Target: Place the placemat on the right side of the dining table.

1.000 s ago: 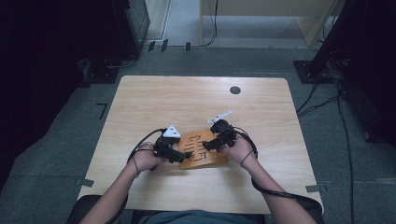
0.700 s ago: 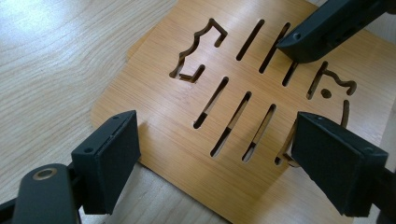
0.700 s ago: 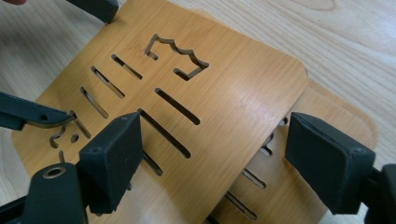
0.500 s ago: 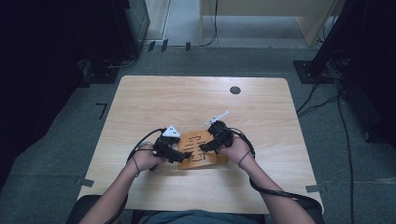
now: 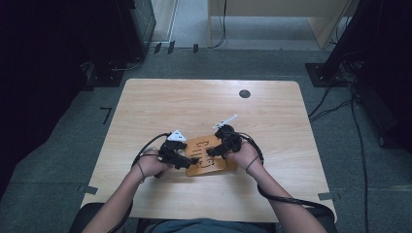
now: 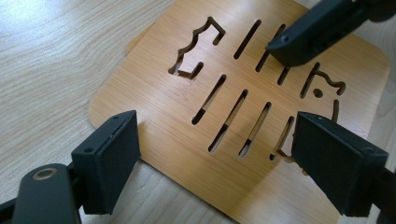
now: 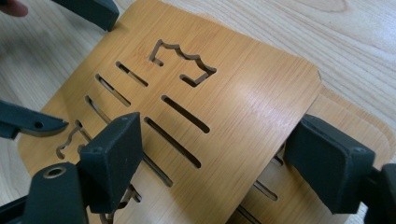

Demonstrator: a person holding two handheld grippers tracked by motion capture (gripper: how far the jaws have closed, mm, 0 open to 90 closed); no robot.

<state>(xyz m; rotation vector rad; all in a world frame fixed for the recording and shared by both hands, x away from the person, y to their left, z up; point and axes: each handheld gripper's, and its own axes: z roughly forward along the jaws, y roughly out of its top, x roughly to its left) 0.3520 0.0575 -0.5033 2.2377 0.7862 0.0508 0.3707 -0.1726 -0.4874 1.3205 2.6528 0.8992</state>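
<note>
Two thin bamboo boards with cut slots and crown-shaped openings lie stacked on the table near its front middle [image 5: 206,155]. The top board [image 7: 233,102] sits askew on the lower board [image 7: 345,126], whose edge pokes out beside it. My left gripper [image 5: 187,162] is open, its jaws straddling the top board's near corner [image 6: 224,161] just above the wood. My right gripper [image 5: 214,150] is also open, its jaws spread across the opposite side of the stack [image 7: 223,163]. Neither one grips anything. One right gripper jaw [image 6: 313,32] hovers over the slots.
The light wooden table [image 5: 194,107] has a dark round grommet [image 5: 245,93] at its far right. Cables [image 5: 282,199] trail from both grippers towards the person. Dark equipment and floor cables [image 5: 335,92] surround the table.
Both hands stay at the boards. The right gripper has edged slightly left, towards the left gripper; the boards have hardly moved.
</note>
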